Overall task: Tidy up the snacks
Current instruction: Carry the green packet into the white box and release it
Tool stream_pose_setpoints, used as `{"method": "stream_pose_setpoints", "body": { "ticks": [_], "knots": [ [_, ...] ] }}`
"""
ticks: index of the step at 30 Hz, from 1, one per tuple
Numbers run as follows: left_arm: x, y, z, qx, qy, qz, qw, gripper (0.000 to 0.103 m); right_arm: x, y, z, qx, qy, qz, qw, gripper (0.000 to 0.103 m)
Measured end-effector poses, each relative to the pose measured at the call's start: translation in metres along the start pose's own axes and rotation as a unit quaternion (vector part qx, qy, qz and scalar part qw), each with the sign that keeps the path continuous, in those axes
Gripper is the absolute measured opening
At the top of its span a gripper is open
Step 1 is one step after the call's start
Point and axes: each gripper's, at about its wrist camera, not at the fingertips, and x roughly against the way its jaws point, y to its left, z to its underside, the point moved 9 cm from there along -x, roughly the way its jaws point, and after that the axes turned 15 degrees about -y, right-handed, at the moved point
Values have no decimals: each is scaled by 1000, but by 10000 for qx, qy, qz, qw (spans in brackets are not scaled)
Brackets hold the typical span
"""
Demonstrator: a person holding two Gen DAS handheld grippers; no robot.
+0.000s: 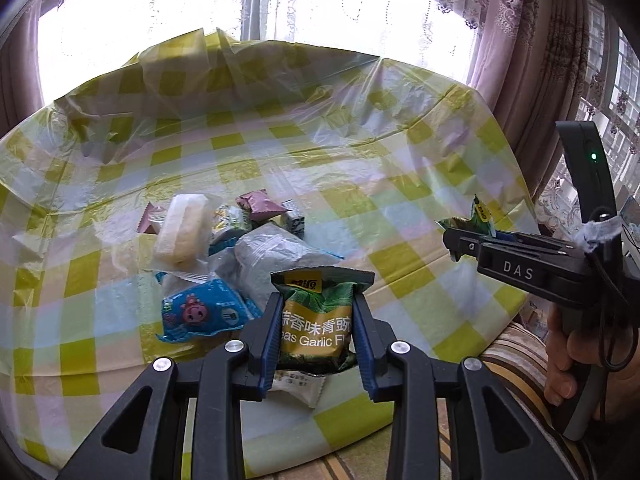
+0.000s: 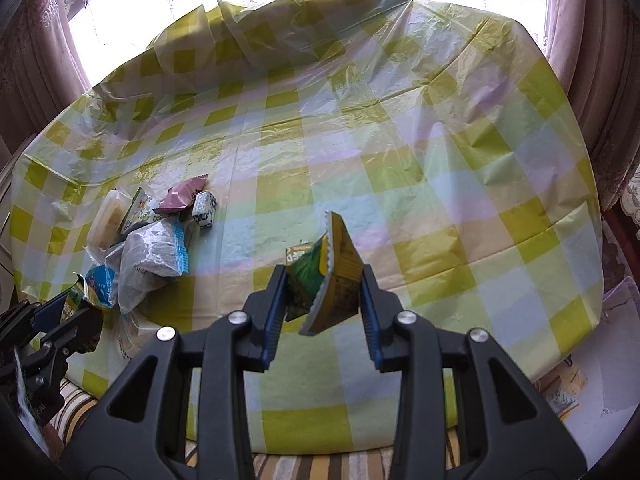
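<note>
A green garlic-pea packet [image 1: 316, 320] is being held clamped upright in the left gripper [image 1: 316, 322] just above the snack pile [image 1: 224, 256], while a matching packet [image 2: 326, 276] is being pinched edge-on in the right gripper [image 2: 324, 292] over bare checked tablecloth [image 2: 460, 184], the pile lying well to its left.

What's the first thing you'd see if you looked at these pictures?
Two green pea packets held up in the air: the left gripper pinches one green packet with its label facing the camera, and the right gripper pinches another packet over the bare right half of the checked cloth. Next comes the snack pile lying on the cloth's left side, with the bright window behind.
</note>
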Motion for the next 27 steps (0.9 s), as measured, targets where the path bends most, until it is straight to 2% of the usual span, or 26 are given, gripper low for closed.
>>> {"method": "stream_pose_setpoints", "body": {
  "ticks": [15, 27],
  "knots": [
    [-18, -121, 4, -495, 328, 1019, 9930, 34, 51, -84, 17, -133, 40, 373, 9992, 38],
    [-27, -197, 8, -817, 585, 1724, 9799, 34, 88, -188, 31, -387, 93, 1130, 9928, 39]
  ]
}}
